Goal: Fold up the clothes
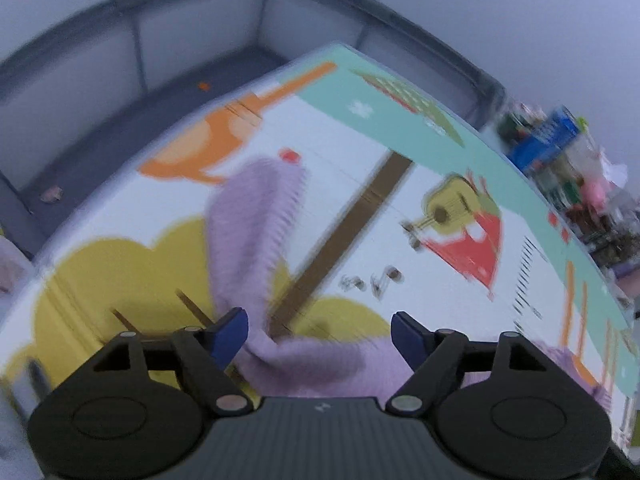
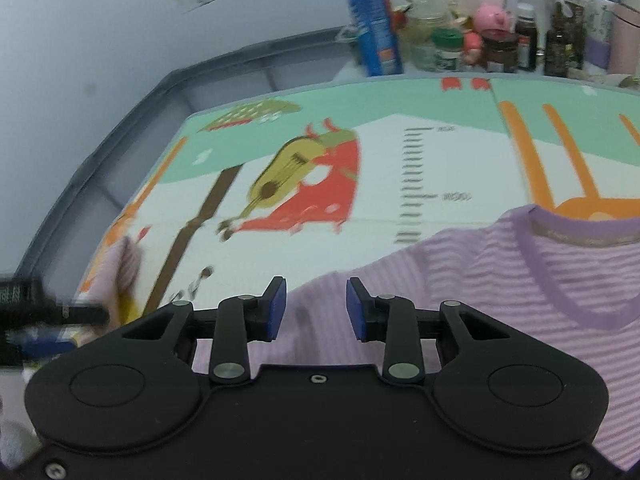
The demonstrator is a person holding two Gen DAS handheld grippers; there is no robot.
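A lilac striped shirt (image 2: 500, 280) lies on a colourful play mat (image 2: 400, 160) printed with a guitar, a brown trunk, yellow clouds and orange shapes. In the right wrist view the shirt's body spreads flat over the near right part of the mat, its darker purple neckband curving toward the far side and its thin stripes running across.

The right gripper (image 2: 316, 306) hovers over the shirt's shoulder edge, its 2 blue pads (image 2: 277, 308) standing a modest gap apart with striped cloth showing behind the gap; no fabric appears to be pinched between them, though the angle makes that hard to confirm.

In the left wrist view, which is smeared by motion blur, the left gripper (image 1: 320, 334) has its jaws set wide apart with nothing clamped. One sleeve (image 1: 256, 232) of the shirt stretches away from the gripper across the mat toward the orange shape, and the cloth bunches into a twist just beyond the left pad, passing under the gap between the fingers.

A grey padded rail (image 1: 132, 40) borders the mat on the far side. Past the mat's far edge stands a cluster of 10 or more items, among them a blue can (image 2: 374, 28), dark jars (image 2: 500, 50) and a pink pig figure (image 2: 491, 18).
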